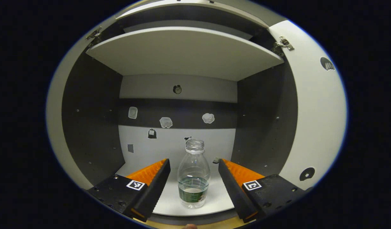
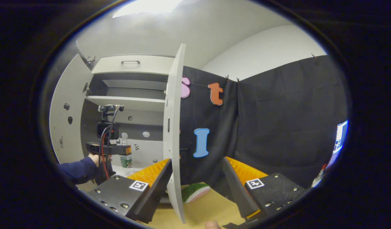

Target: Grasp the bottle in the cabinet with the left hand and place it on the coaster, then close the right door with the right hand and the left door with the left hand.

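Left gripper (image 1: 193, 163) is spread wide, lined up on the clear plastic bottle (image 1: 193, 178) standing on the white cabinet's lower shelf (image 1: 170, 203), so I'd slide straight in and squeeze mid-body; right gripper (image 2: 197, 163) sits open near the right door (image 2: 174, 133).

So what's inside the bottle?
The capless clear bottle holds a little water near its base, behind a label band. The label hides the lowest part of its contents.

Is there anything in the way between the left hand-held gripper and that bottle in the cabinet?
No. In the left gripper view the bottle stands upright between the open fingers of the left hand-held gripper, with only bare cabinet floor around it.
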Demonstrator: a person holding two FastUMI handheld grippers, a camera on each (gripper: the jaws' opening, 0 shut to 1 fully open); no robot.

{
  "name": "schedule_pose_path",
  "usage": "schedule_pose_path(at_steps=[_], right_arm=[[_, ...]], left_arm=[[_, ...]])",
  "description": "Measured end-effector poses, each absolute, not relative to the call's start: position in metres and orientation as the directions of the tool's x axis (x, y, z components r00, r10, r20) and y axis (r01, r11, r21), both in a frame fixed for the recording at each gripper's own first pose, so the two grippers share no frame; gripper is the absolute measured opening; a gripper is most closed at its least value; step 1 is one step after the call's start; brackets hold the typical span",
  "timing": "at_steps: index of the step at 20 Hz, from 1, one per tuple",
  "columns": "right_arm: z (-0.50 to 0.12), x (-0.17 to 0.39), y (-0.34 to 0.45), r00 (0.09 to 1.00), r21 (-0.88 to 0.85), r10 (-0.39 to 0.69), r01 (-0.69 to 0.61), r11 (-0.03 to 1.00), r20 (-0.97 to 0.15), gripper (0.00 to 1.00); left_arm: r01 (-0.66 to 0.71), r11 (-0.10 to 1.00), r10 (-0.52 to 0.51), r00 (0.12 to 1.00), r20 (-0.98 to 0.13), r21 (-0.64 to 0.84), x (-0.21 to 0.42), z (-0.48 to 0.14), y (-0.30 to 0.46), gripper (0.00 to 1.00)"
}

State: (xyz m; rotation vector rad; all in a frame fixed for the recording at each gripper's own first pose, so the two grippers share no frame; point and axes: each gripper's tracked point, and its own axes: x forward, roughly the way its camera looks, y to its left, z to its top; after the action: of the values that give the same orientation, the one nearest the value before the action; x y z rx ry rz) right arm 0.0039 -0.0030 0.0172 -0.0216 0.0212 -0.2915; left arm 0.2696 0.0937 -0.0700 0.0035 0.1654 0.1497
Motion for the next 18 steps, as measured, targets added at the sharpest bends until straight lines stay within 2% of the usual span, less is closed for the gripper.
schedule_pose_path(at_steps=[4,5,7,8,11,14,15,16,18], right_arm=[[0.013,0.005,-0.005,0.950,-0.023,-0.310,0.309,0.951,-0.029,0.99],[0.012,0.008,-0.007,0.950,-0.022,-0.309,0.309,0.951,-0.033,0.96],[0.007,0.011,-0.010,0.949,-0.024,-0.312,0.311,0.950,-0.036,0.99],[0.008,0.011,-0.010,0.950,-0.025,-0.310,0.309,0.951,-0.035,0.96],[0.007,0.012,-0.009,0.954,-0.026,-0.299,0.298,0.954,-0.030,0.96],[0.004,0.013,-0.011,0.959,-0.022,-0.282,0.282,0.959,-0.030,0.96],[0.004,0.015,-0.012,0.961,-0.019,-0.275,0.274,0.961,-0.031,0.93],[0.004,0.015,-0.013,0.963,-0.015,-0.267,0.267,0.964,-0.031,0.96],[0.003,0.017,-0.016,0.967,-0.011,-0.254,0.253,0.967,-0.029,0.96]], left_arm=[[-0.152,0.988,0.153,0.966,-0.210,0.026,0.285,-0.088,0.100,0.94],[-0.153,0.988,0.156,0.968,-0.199,0.029,0.291,-0.085,0.103,0.80],[-0.143,0.989,0.147,0.968,-0.203,0.032,0.290,-0.086,0.103,0.75],[-0.138,0.990,0.141,0.969,-0.203,0.031,0.288,-0.085,0.103,0.74],[-0.089,0.996,0.089,0.977,-0.196,0.007,0.278,-0.077,0.094,0.72],[-0.015,1.000,0.014,0.986,-0.166,-0.006,0.248,-0.062,0.078,0.72],[0.010,1.000,-0.012,0.987,-0.159,-0.011,0.235,-0.059,0.072,0.72],[0.032,0.999,-0.034,0.987,-0.156,-0.020,0.222,-0.057,0.068,0.73],[0.060,0.997,-0.065,0.986,-0.157,-0.037,0.195,-0.057,0.064,0.71]])
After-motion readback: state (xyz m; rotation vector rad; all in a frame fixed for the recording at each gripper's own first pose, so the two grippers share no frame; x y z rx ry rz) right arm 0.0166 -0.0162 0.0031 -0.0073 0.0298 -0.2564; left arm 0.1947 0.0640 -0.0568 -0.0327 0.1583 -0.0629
